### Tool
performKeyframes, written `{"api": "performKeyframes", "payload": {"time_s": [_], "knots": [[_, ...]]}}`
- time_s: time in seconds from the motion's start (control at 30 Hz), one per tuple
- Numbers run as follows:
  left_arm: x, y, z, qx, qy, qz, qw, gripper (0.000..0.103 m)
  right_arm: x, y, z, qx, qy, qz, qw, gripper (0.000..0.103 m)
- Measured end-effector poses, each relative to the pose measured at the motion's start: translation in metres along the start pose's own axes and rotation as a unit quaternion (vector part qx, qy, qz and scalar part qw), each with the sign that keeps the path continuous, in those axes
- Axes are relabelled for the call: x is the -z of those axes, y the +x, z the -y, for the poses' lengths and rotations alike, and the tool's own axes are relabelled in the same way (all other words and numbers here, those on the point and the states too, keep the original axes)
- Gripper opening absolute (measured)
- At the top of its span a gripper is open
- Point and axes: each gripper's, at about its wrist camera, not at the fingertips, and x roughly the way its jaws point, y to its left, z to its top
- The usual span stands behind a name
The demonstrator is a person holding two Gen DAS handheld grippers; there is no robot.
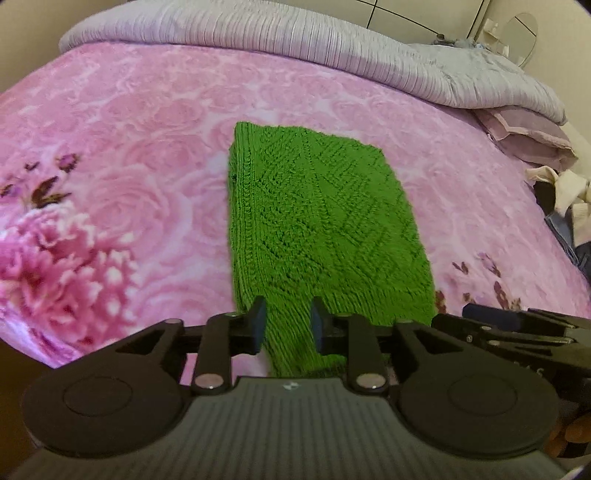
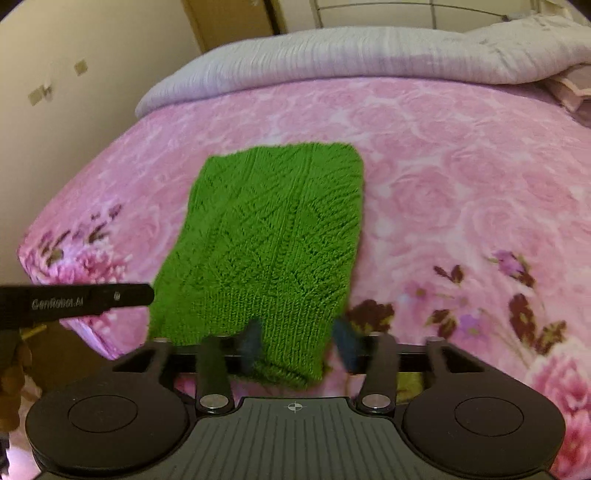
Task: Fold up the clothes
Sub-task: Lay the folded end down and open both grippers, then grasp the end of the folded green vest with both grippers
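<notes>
A bright green knitted garment (image 1: 317, 221), patterned with diamond ribbing, lies folded into a neat rectangle on the pink floral blanket (image 1: 129, 147). The left gripper (image 1: 288, 326) and right gripper (image 2: 297, 341) both stand spread over its near edge, pads off the knit.

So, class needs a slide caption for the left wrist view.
Left gripper open over folded green knit on pink floral blanket.

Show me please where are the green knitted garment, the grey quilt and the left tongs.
green knitted garment (image 1: 317, 221): left wrist view, middle of the folded knit.
grey quilt (image 1: 229, 33): left wrist view, ribbed top along the far edge of the bed.
left tongs (image 1: 288, 326): left wrist view, midway between the fingertips.
</notes>
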Motion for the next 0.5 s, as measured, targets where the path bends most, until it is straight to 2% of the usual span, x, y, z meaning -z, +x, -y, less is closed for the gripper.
{"api": "performKeyframes", "payload": {"time_s": [0.23, 0.5], "knots": [[0.016, -0.031, 0.012, -0.019, 0.009, 0.015, 0.9997, 0.036, 0.008, -0.023, -0.001, -0.002, 0.001, 0.008, 1.000, 0.055], [0.029, -0.051, 0.017, -0.014, 0.006, 0.032, 0.9994, 0.042, 0.017, -0.043, 0.005, 0.014, 0.002, 0.014, 1.000, 0.056]]}}
